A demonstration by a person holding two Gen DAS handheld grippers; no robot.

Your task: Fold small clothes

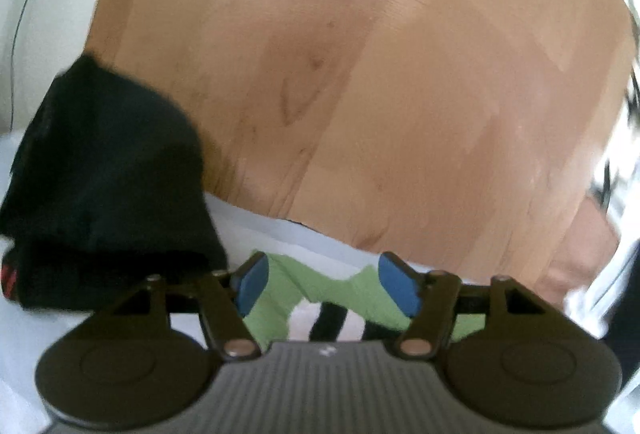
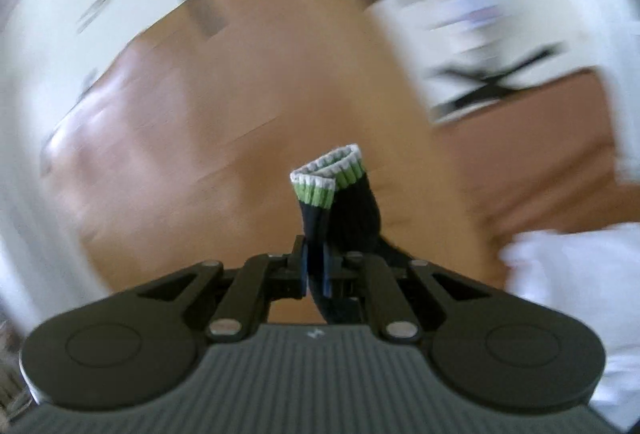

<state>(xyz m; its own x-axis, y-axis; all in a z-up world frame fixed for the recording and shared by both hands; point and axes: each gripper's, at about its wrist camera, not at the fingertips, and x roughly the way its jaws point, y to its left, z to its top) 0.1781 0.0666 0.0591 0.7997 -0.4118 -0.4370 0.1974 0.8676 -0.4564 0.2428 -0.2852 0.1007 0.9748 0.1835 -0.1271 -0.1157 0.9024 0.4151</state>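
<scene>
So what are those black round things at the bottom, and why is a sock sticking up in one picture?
Those black parts belong to two pinching tools, one in each of a person's hands. Each tool has a little camera looking out along its two fingers, so each picture comes from one tool.

In the right tool's picture, the right gripper is squeezed shut on a black sock with a green and white cuff, holding it up in the air above the wooden floor.

In the left tool's picture, the left gripper is open. Beneath it lies a green, white and black striped cloth on a white surface, beside a black garment.
</scene>
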